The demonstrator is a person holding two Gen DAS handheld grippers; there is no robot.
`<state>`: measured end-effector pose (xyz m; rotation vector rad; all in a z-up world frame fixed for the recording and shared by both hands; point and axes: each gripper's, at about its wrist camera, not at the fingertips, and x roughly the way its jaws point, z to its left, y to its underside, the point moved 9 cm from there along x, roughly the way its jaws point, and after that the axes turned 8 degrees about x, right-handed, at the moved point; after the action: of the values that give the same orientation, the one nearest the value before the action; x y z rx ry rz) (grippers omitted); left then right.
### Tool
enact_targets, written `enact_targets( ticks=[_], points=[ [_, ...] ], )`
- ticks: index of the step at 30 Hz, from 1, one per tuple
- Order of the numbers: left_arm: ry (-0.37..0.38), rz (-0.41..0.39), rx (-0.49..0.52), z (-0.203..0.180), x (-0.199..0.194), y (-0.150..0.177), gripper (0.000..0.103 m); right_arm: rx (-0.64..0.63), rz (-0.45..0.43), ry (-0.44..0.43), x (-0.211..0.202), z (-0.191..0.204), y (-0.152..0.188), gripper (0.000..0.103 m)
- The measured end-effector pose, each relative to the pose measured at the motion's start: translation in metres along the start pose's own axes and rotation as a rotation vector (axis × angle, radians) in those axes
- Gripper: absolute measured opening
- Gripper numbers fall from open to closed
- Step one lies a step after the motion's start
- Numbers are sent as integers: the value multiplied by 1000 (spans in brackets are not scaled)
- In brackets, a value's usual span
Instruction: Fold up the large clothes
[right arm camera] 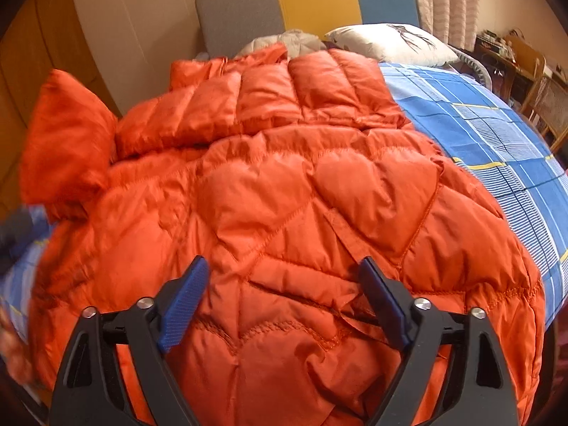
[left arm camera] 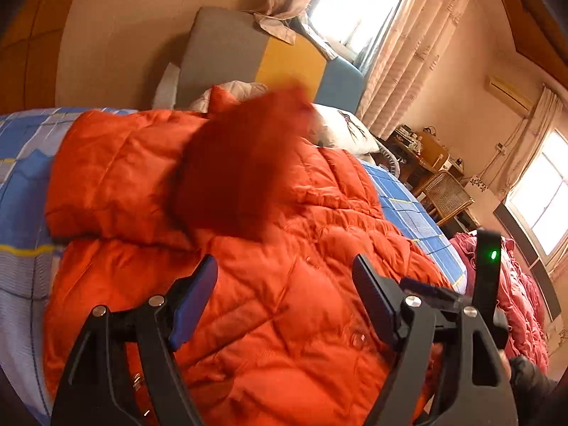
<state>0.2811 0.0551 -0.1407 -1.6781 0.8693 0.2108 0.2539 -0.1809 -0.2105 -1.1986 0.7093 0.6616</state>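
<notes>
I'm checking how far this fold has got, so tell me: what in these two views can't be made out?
- Left wrist view: the dark red patch on the orange quilted puffer jacket is motion-blurred; sleeve or hood, unclear.
- Right wrist view: the jacket's bottom hem is cut off by the frame edge and the open right gripper.
- Right wrist view: a blurred grey shape at the left edge; unidentifiable.

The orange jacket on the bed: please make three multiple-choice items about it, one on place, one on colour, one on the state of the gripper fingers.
1. The orange jacket lies on: A) a chair B) the blue checked bedsheet C) the floor
2. The pillow behind it is: A) white B) green C) black
3. The right gripper is: A) shut on a sleeve B) open above the jacket C) out of view

B: sheet shows around the jacket. A: pale cover. B: fingers apart, nothing clamped.
</notes>
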Motion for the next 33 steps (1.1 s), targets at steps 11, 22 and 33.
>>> enact_targets(
  ticks=[11, 22, 33],
  points=[
    [-138, 32, -125, 70, -7, 27, 76, 78, 81, -293, 19, 84, -31, 68],
    [-170, 35, -138, 80, 9, 19, 76, -122, -53, -258, 18, 140, -77, 6],
    [-205, 18, -115, 91, 22, -11, 76, -34, -157, -50, 31, 58, -141, 6]
  ],
)
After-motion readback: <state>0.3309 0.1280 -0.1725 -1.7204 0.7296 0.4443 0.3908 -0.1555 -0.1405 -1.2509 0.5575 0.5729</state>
